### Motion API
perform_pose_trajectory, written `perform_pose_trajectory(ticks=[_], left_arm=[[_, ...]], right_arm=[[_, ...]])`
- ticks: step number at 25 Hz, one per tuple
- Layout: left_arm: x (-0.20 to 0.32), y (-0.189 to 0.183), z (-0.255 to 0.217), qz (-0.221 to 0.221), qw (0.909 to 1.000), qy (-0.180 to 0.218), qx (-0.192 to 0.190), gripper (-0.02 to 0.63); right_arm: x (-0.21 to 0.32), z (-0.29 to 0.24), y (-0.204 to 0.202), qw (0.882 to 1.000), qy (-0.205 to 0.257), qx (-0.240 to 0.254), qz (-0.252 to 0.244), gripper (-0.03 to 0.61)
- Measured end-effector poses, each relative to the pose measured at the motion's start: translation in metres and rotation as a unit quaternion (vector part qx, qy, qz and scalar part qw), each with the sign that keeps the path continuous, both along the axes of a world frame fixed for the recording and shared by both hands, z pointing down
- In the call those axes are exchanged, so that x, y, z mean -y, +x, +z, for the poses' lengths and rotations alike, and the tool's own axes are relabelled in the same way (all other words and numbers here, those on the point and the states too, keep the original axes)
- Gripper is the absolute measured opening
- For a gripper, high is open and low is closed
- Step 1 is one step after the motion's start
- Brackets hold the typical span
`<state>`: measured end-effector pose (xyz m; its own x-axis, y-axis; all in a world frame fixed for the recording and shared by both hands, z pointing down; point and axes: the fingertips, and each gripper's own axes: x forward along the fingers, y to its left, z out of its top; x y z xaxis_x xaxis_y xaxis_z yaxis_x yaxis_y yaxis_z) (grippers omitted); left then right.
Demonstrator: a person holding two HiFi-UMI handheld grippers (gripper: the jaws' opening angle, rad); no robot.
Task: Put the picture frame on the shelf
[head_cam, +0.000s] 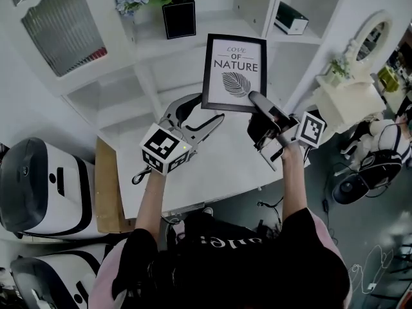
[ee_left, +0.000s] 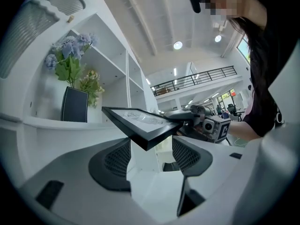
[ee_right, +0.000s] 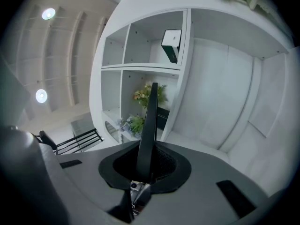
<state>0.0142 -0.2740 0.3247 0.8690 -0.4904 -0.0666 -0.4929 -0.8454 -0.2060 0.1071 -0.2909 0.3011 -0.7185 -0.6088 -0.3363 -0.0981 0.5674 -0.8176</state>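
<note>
A tall white shelf unit [head_cam: 154,50] with open compartments stands ahead of both grippers. The black-framed leaf-print picture frame [head_cam: 234,73] hangs before it, its lower edge clenched in the right gripper [head_cam: 256,100]. The left gripper [head_cam: 203,111], jaws apart, sits under one corner. Best to keep it upright going in, since a black square vase of blue flowers [head_cam: 179,17] beyond the left gripper crowds that ledge.

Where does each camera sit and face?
Head view: on the person's head, steeply down at the black-framed leaf print before the white shelf unit; forearms, left tongs and right tongs show.
Left gripper view: on the left tongs, roughly level across open jaws at the print's corner and the right tongs; the person's torso shows.
Right gripper view: on the right tongs, upward along jaws clamped on the print's edge, into shelf compartments.
Shared: all three show the print and shelf.
</note>
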Motion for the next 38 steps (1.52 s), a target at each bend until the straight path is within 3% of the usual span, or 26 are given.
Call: perform_pose_trajectory(ticks=[3, 7, 15, 20, 26, 32, 38], left_arm=[[0.021, 0.002, -0.007, -0.001, 0.9999, 0.007, 0.015, 0.273], [0.048, 0.0, -0.02, -0.009, 0.9998, -0.002, -0.015, 0.273], [0.083, 0.004, -0.028, -0.021, 0.9992, -0.02, -0.026, 0.273], [0.092, 0.007, -0.036, -0.024, 0.9978, -0.025, -0.056, 0.273], [0.109, 0.012, -0.052, -0.03, 0.9955, -0.035, -0.082, 0.273], [0.125, 0.005, -0.06, -0.056, 0.9836, -0.082, -0.151, 0.273], [0.14, 0.02, -0.063, -0.054, 0.9851, -0.076, -0.145, 0.275]], right_arm=[[0.023, -0.009, 0.002, 1.0, -0.006, -0.002, -0.002, 0.071], [0.053, -0.023, 0.001, 1.0, -0.022, 0.002, -0.006, 0.071], [0.104, -0.028, 0.006, 0.993, -0.112, 0.026, -0.028, 0.071], [0.121, -0.027, 0.013, 0.987, -0.149, 0.05, -0.022, 0.071], [0.143, -0.031, 0.027, 0.982, -0.171, 0.081, -0.019, 0.071], [0.151, -0.029, 0.036, 0.98, -0.175, 0.093, 0.001, 0.071], [0.157, -0.037, 0.048, 0.985, -0.152, 0.08, 0.017, 0.098]])
